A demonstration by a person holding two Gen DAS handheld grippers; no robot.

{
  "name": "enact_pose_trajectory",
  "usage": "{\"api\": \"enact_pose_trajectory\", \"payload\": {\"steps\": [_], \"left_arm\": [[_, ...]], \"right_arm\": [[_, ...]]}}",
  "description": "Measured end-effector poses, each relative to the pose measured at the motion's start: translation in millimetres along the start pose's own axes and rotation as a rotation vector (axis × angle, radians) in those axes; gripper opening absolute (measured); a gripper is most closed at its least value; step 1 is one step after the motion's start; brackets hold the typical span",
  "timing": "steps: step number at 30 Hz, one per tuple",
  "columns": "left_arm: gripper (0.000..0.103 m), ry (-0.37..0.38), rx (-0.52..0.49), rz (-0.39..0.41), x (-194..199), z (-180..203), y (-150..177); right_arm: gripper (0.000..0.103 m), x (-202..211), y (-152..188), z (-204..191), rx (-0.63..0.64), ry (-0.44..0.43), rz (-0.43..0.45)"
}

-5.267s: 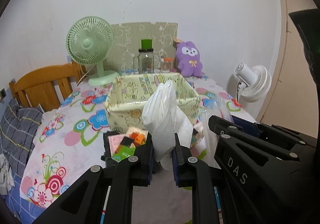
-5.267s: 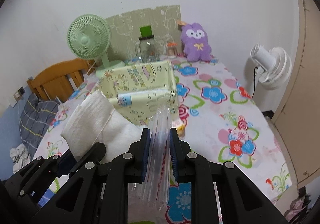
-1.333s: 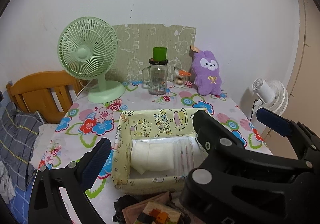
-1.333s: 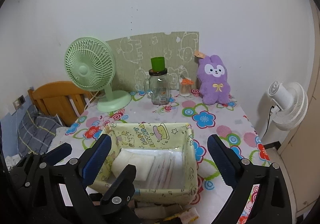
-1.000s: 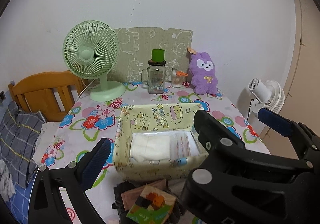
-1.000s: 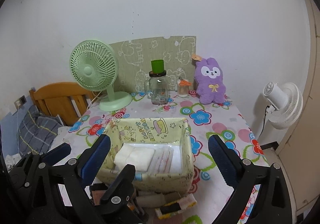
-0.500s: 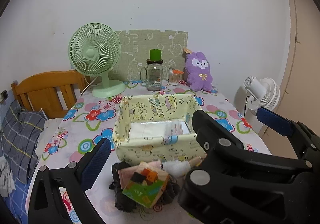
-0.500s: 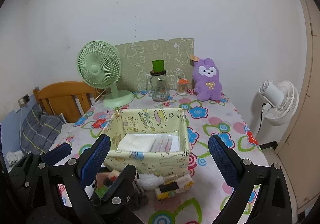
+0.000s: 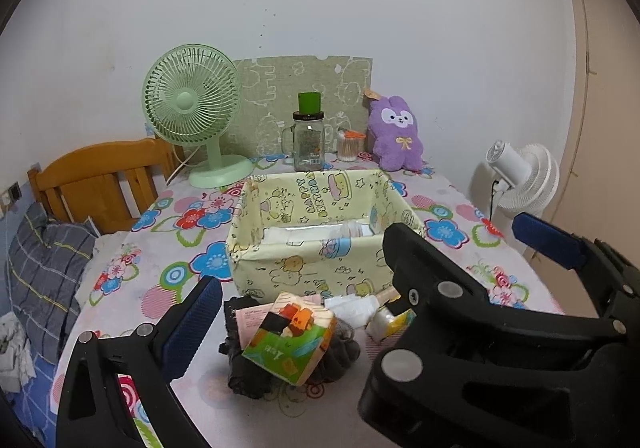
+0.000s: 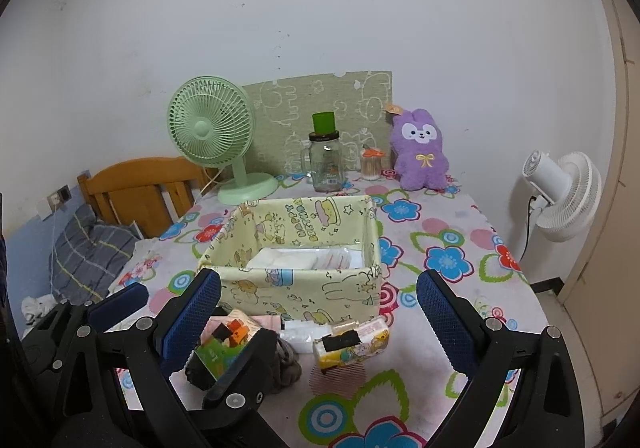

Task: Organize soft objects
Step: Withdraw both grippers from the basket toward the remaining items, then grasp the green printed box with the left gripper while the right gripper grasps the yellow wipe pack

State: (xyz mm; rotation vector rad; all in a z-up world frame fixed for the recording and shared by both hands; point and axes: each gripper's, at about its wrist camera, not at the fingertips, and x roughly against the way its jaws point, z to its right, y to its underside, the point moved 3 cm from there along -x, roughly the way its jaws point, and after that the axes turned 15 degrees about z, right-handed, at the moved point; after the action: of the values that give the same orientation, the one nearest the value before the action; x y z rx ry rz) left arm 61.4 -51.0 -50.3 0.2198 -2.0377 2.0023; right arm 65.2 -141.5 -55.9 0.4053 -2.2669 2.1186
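Both grippers, left (image 9: 304, 332) and right (image 10: 318, 310), gape empty over packs (image 10: 352, 342) at six o'clock of the bin (image 10: 294, 288); crowding risks a collision.

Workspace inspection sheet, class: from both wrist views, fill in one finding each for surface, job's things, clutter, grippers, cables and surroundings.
Surface: table under a floral cloth.
Job's things: yellow fabric bin holds white folded cloth and clear packets; tissue pack on dark cloth, and a yellow tissue pack, lie in front of the bin.
Clutter: green fan, glass jar, purple plush.
Grippers: left gripper and right gripper open, holding nothing.
Cables: cord hanging from the white fan.
Surroundings: wooden chair, white wall.
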Motion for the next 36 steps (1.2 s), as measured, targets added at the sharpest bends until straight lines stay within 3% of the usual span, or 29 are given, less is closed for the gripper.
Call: {"api": "enact_pose_trajectory", "payload": {"steps": [30,36], "left_arm": [[0.101,-0.021,0.012,-0.133,-42,-25,56],[0.088,-0.022,0.014,-0.172,-56,-29,65]], "right_arm": [[0.1,-47,60,-6,-0.047,-0.027,-0.15],[0.1,-59,71,-5,-0.047,-0.022,-0.192]]}}
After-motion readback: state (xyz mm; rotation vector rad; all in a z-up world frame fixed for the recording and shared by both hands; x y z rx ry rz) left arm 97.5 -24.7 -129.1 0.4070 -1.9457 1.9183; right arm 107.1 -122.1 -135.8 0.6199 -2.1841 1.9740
